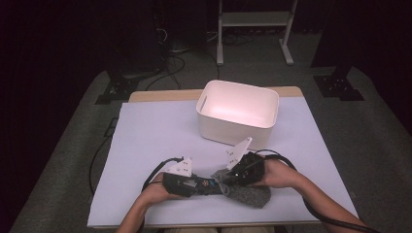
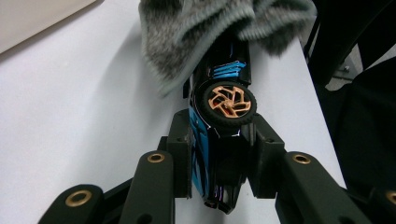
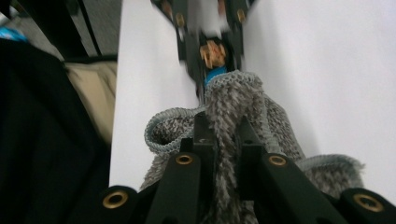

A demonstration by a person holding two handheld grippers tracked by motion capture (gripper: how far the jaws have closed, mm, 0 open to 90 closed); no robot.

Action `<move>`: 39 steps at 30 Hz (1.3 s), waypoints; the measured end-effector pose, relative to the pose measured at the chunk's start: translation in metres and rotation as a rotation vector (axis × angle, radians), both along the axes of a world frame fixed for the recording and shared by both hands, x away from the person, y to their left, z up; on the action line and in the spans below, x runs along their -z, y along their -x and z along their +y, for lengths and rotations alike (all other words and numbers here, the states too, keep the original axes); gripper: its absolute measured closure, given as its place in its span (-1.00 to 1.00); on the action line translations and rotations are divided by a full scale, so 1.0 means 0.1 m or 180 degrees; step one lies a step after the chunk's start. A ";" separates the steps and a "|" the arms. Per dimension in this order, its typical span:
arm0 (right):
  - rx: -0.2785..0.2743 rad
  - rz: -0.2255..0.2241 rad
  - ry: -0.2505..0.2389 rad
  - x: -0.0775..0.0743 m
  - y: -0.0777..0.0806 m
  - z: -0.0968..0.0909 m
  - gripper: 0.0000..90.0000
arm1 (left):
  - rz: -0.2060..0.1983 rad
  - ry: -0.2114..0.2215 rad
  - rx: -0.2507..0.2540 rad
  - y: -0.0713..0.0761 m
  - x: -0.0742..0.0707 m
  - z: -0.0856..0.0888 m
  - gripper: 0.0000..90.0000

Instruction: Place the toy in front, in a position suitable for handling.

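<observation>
Toy car (image 2: pixel 223 140), black w/ blue trim & copper wheels, is sitting clamped in left gripper (image 2: pixel 217 154) at table's near edge. Right gripper (image 3: pixel 223 135) is pinching grey fuzzy cloth (image 3: pixel 233 107) over car's far end, prob. wiping it; next needs rubbing strokes w/ car held steady.

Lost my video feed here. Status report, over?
Left hand-held gripper shut on toy car. Right hand-held gripper shut on grey cloth, draped over car's front. White bin behind; nothing in the way.
</observation>
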State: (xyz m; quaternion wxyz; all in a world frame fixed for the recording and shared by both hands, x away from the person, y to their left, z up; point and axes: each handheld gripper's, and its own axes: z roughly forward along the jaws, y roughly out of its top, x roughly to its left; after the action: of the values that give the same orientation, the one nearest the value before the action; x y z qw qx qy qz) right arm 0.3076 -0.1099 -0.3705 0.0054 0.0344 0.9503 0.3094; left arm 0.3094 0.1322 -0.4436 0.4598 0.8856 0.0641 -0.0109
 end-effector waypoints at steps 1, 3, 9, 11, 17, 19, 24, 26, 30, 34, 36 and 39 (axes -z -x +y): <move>-0.0028 -0.0007 -0.0015 0.01 -0.01 0.06 0.82 | -0.0003 0.0007 0.0001 0.00 0.00 0.00 0.49; -0.0075 -0.0014 -0.0042 0.02 -0.03 0.16 0.82 | -0.0004 0.0023 0.0007 0.00 0.01 0.00 0.49; -0.0021 0.0001 -0.0022 0.03 -0.02 0.06 0.82 | 0.0003 0.0067 0.0020 0.00 0.03 0.02 0.48; 0.0056 0.0063 -0.0067 0.05 -0.02 -0.07 0.82 | 0.0051 0.0093 0.0023 0.00 0.05 0.02 0.45; 0.0154 0.0035 -0.0129 0.08 0.03 -0.29 0.83 | 0.0102 -0.0018 -0.0023 0.01 0.13 0.00 0.22; 0.0185 0.0061 -0.0152 0.08 0.04 -0.32 0.83 | 0.0151 -0.0004 0.0015 0.01 0.15 -0.01 0.24; 0.0235 0.0040 -0.0226 0.10 0.04 -0.34 0.83 | 0.0141 -0.0027 -0.0056 0.01 0.15 0.01 0.41; 0.0269 0.0032 -0.0285 0.11 0.02 -0.34 0.83 | 0.0159 0.0051 -0.0076 0.00 0.10 0.04 0.51; 0.0231 0.0113 -0.0320 0.12 0.00 -0.30 0.83 | 0.0091 -0.0029 -0.0104 0.00 0.07 0.05 0.53; 0.0189 0.0095 -0.0360 0.09 0.00 -0.25 0.83 | 0.0052 0.0161 -0.0056 0.00 -0.07 0.07 0.54; 0.0229 0.0063 -0.0427 0.04 -0.02 -0.25 0.83 | 0.0037 0.0236 -0.0061 -0.01 -0.15 0.09 0.57; 0.0192 0.0028 -0.0449 0.01 -0.01 -0.20 0.83 | -0.0047 0.0143 -0.0039 0.01 -0.21 0.12 0.57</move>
State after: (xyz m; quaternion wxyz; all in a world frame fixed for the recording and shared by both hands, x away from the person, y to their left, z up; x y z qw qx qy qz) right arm 0.3088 -0.1296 -0.3712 0.0081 0.0647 0.9247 0.3752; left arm 0.3086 0.1438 -0.4230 0.4801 0.8747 0.0660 -0.0029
